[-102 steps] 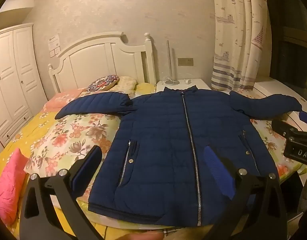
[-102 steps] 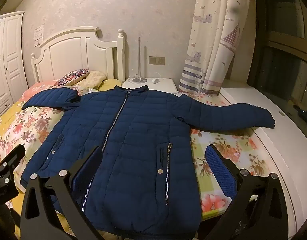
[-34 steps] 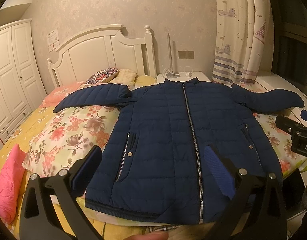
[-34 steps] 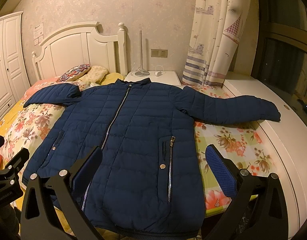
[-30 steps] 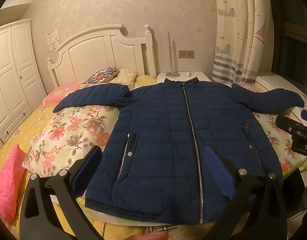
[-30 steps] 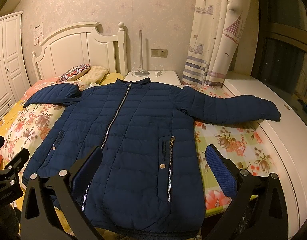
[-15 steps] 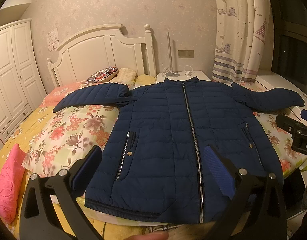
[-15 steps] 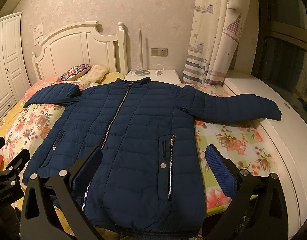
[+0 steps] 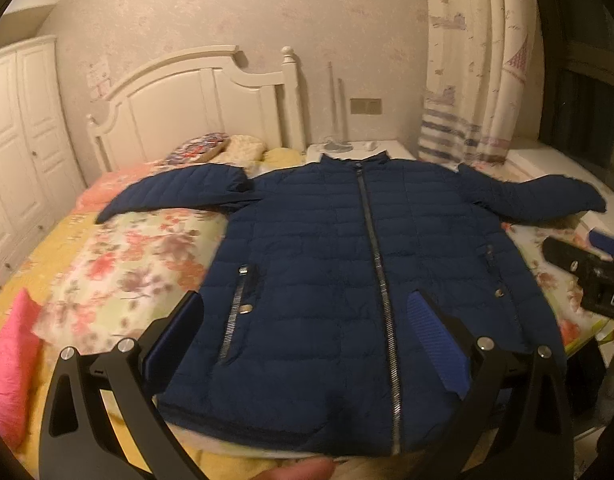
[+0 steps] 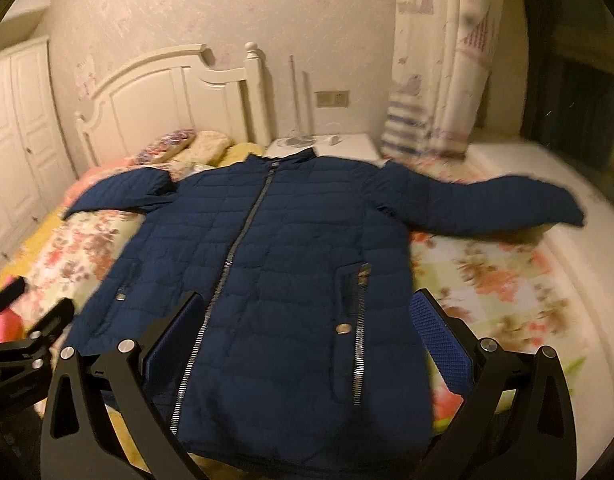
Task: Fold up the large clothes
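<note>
At nine o'clock in the left wrist view a white wardrobe (image 9: pixel 15 152) stood against the wall, and below it, near eight o'clock, a pink pillow (image 9: pixel 11 364) lay at the edge of the bed (image 9: pixel 123 264) with its floral cover. A white headboard (image 9: pixel 195 108) rose toward eleven o'clock, with small cushions (image 9: pixel 211 148) at its foot. The navy quilted jacket (image 9: pixel 339 280) lay flat and face up across the bed, zipped shut, its collar toward twelve o'clock and its hem toward six. One sleeve reached out toward ten o'clock, the other toward two o'clock, ending near a white ledge (image 9: pixel 563 160). The left gripper (image 9: pixel 307 340) hovered over the hem with its fingers spread wide and nothing between them; whether the pads touched the cloth could not be told. A patterned curtain (image 9: pixel 475 60) hung at one o'clock.

In the right wrist view, somewhat blurred, the left gripper's black frame (image 10: pixel 23 344) showed at eight o'clock. The right gripper (image 10: pixel 307 336) was likewise held apart and empty above the lower half of the jacket (image 10: pixel 267 260), its left finger over the front panel by the centre zipper (image 10: pixel 235 256) and its right finger (image 10: pixel 439 340) just beside the jacket's edge, over the floral cover at four o'clock.
</note>
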